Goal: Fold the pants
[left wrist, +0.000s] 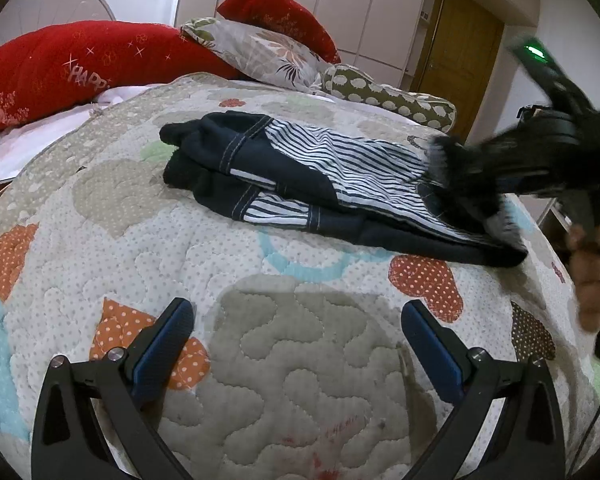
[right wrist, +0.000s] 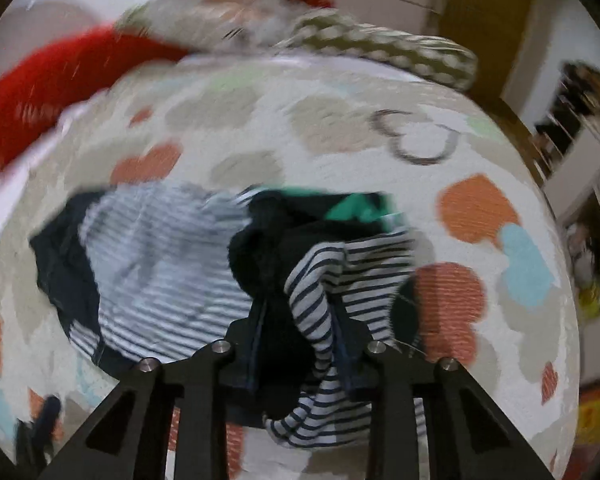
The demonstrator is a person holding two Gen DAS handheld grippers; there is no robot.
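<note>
At the upper left of the left wrist view, a red pillow (left wrist: 60,64) carries pale lettering that reads "HAPP", the rest cut off by a fold. A floral pillow (left wrist: 260,54) and a dotted olive pillow (left wrist: 388,98) lie behind it on the bed (left wrist: 300,360), which is covered by a quilt with hearts.

The pants (left wrist: 320,184), dark navy with blue-and-white striped panels, lie bunched across the middle of the quilt, their long axis running from upper left to lower right of that frame.

The left gripper (left wrist: 296,336) hangs over bare quilt, its jaws wide apart and holding nothing.

Only the right wrist view, heavily blurred, shows the right gripper (right wrist: 300,344) pinched together on a bunch of the pants (right wrist: 312,300), and a green patch (right wrist: 356,204) inside the fabric. From the left, the right gripper (left wrist: 466,192) is a dark blur at the lower right end of the pants.
</note>
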